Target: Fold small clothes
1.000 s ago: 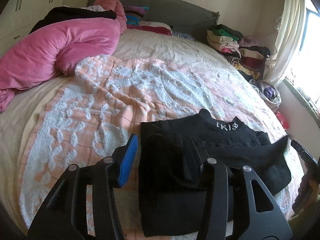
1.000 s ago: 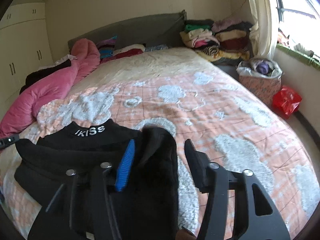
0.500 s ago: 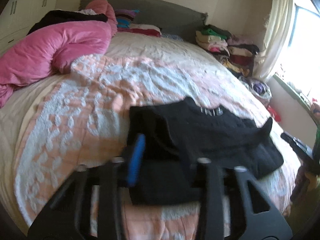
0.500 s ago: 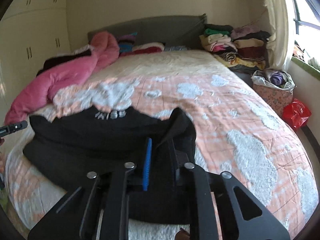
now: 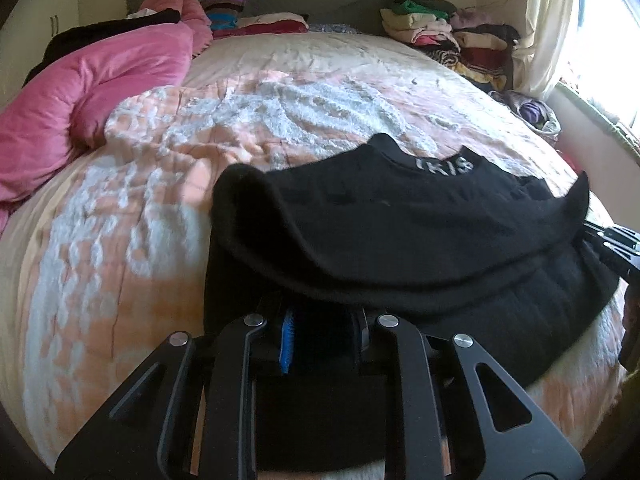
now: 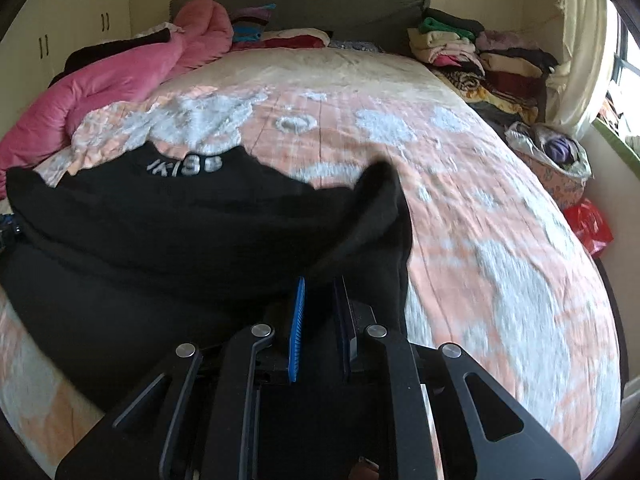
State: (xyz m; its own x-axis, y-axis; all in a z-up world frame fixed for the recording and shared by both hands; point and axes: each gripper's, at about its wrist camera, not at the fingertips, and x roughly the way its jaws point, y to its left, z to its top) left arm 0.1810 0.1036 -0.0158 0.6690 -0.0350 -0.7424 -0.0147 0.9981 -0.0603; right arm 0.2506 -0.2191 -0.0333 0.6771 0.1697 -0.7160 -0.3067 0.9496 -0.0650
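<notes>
The left gripper (image 5: 322, 330) is clenched on the near hem of the black sweater (image 5: 420, 232), dark cloth filling the narrow gap between its blue pad and the opposite finger. The right gripper (image 6: 320, 320) is likewise clenched on the sweater (image 6: 168, 232), at the other near corner, where a raised peak of fabric stands up just beyond its fingers. The sweater lies across the near edge of the bed (image 5: 320, 56), its lower part folded up over the body so the fold forms a thick rounded ridge, with the collar and its white lettering toward the headboard. It rests on a peach and white blanket (image 5: 132, 208) covering the bed's near half. A pink duvet (image 5: 88, 84) is bunched along the left edge, and stacked folded clothes (image 5: 448, 36) sit at the far right corner by the curtain (image 5: 548, 20).
</notes>
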